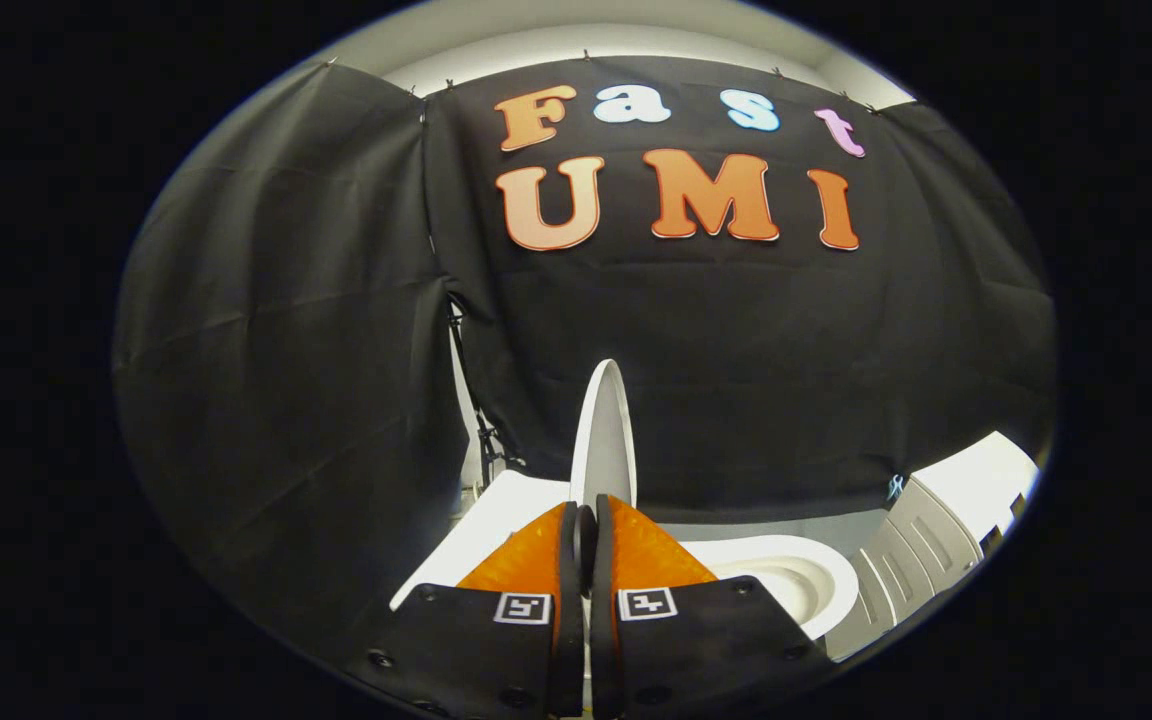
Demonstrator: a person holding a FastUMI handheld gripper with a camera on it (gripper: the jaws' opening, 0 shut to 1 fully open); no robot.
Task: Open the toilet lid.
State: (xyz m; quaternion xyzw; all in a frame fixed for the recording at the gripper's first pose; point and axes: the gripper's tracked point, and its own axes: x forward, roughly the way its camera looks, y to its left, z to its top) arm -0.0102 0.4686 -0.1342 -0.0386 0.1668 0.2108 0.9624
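The gripper (pixel 586 520) has two wedge-shaped fingers tapering toward twelve o'clock, set on broad dark mounting blocks. Each block carries a small square black-and-white marker near its inner top corner (one per side), and round screw heads dot the blocks' outer corners and lower edges.

You get even overhead light, bright on the white toilet lid (pixel 604 440). Fisheye bending curves the edges. Focus stays sharp, no glare.
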